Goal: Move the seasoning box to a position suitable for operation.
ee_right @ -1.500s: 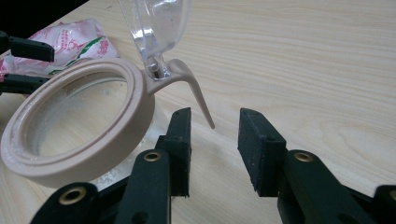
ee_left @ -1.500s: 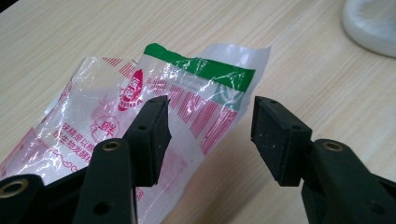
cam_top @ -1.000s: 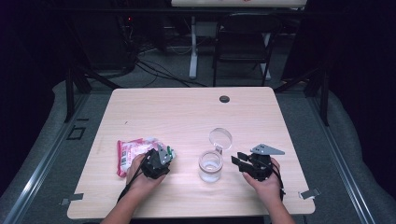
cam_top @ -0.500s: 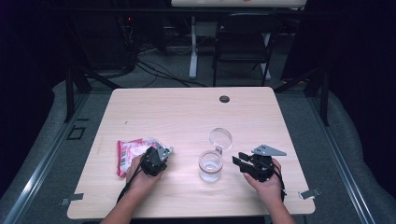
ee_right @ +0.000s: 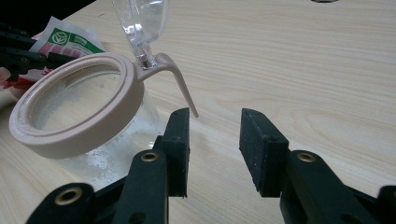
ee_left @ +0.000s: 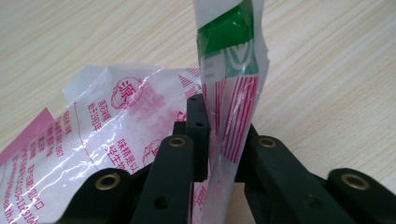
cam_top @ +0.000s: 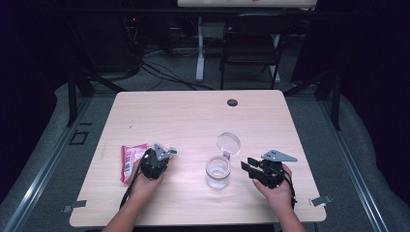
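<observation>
left gripper view: left gripper (ee_left: 219, 140) jaws have just been closing and now pinch an upright fold of the pink-and-white packet (ee_left: 231, 107); the film stands between the pads w/ its green end above them; the rest of the packet lies flat on the table (ee_left: 327, 70) to the view's left; this clamp detail is not readable from the high view, where the gripper body covers the contact.

right gripper view: right gripper (ee_right: 215, 144) jaws stand apart w/ nothing between them, bare wood in the gap; the glass jar (ee_right: 79, 112) w/ beige rim sits just beside the view's left jaw; its beige lever tip hangs just above that jaw, contact not clear; clear lid (ee_right: 140, 18) is hinged up.

high view gives layout: left gripper (cam_top: 155, 162) at the packet's (cam_top: 129, 157) right edge, near left of table; jar (cam_top: 217, 171) between the grippers, lid (cam_top: 228, 143) tilted back behind it; right gripper (cam_top: 251, 166) near the jar's right, not touching; farther back, a dark round disc (cam_top: 232, 102) near the far edge; a chair (cam_top: 251, 34) beyond the table.
</observation>
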`<state>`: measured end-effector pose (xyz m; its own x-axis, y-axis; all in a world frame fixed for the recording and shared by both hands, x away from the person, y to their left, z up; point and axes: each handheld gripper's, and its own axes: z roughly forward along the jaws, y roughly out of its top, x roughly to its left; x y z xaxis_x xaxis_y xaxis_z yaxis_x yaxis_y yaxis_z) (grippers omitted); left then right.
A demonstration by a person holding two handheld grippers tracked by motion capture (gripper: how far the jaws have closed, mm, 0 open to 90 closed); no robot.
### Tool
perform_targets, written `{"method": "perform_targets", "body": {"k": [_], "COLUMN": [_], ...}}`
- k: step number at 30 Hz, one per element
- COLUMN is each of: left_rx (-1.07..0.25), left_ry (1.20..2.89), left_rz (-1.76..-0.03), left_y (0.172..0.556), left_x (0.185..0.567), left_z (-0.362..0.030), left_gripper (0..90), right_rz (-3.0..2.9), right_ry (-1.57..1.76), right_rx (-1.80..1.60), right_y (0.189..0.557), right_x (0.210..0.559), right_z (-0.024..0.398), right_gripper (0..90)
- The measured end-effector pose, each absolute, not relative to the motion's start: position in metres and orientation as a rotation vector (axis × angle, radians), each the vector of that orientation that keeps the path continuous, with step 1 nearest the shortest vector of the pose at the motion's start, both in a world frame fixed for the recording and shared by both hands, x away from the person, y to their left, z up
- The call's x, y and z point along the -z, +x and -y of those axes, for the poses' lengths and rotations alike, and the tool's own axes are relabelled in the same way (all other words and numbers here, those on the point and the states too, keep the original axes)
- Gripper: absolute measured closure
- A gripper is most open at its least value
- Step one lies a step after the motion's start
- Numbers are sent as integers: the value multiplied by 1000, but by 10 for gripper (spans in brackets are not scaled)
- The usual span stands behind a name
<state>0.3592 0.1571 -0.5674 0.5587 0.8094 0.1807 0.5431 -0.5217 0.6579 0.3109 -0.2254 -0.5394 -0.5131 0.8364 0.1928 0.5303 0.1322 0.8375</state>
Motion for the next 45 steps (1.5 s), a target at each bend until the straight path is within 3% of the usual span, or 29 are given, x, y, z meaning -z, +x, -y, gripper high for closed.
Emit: {"method": "perform_targets", "body": {"k": [5,15,27,37,45], "left_rx": [-533,-434,-424,-426,-533], "left_ry": [2185,2092,1972,1868,1869], "left_rz": [-1142,-1197,-1206,-1216,-1215], "left_y": [364,367,356,347,341], "left_x": [562,554,532,515,501], "left_z": [-170,-185,-209,-234,-242], "left_gripper": [899,900,900,900,900], "right_rz": [-2085,-2109,-2107,-2100,-2095], "right_ry": [1331,1298,1290,1252,1249], "right_rx": [-1335,-1302,-1289,-1249,-1260], "right_y": [311,311,312,313,313], "right_x": [538,539,539,540,539], "right_z": [228,223,223,221,221], "right_gripper": [638,640,636,581,577]}}
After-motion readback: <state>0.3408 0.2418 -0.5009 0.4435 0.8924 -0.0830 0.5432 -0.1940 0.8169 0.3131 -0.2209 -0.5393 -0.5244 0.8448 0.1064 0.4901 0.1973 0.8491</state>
